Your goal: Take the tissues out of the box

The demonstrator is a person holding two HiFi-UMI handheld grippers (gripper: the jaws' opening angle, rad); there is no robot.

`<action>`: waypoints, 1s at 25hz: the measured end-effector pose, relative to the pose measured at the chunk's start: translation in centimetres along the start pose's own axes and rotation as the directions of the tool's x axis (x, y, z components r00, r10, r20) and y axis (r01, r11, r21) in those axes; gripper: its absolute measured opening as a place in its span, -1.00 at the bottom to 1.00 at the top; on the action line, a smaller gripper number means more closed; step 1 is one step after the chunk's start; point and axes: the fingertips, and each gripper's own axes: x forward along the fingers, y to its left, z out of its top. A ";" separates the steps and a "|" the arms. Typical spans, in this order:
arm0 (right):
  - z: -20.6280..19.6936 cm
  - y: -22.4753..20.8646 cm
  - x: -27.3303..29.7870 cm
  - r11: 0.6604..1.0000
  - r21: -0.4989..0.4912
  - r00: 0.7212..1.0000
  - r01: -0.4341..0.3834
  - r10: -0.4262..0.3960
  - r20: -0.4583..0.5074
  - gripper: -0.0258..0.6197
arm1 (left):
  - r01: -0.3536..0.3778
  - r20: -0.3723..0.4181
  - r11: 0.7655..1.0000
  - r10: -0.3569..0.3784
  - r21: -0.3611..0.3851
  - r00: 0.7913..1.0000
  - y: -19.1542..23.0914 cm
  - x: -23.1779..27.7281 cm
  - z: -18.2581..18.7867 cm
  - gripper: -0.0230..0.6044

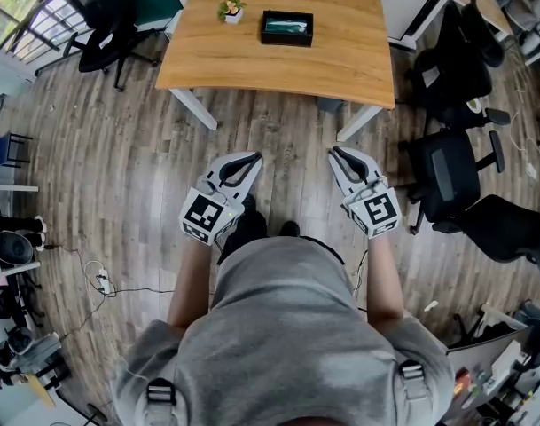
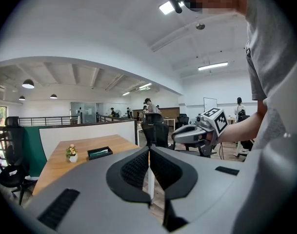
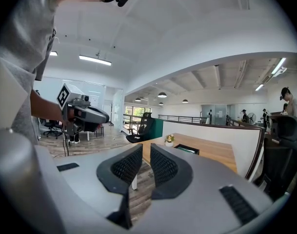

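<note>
— Why is the worktop (image 1: 278, 60) well apart from both grippers?
— The person stands short of it, probably before starting. The left gripper (image 1: 254, 158) holds its fingers together, the right gripper (image 1: 335, 153) slightly apart, both empty. The tissue box (image 1: 286, 27) sits on the worktop's far half.

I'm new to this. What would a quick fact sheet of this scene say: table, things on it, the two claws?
Table: wooden table, white legs
On it: black tissue box; small flower pot left of it
Left gripper: jaws together, empty, over the floor
Right gripper: jaws slightly apart, empty, over the floor
Progress: box not yet reached
</note>
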 end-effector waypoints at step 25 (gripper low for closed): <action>-0.1 2.4 -1.3 0.997 -0.026 0.997 -0.076 0.076 0.029 -0.07 | 0.041 -0.008 0.995 -0.040 0.086 0.999 -2.3 0.5 0.0 -0.23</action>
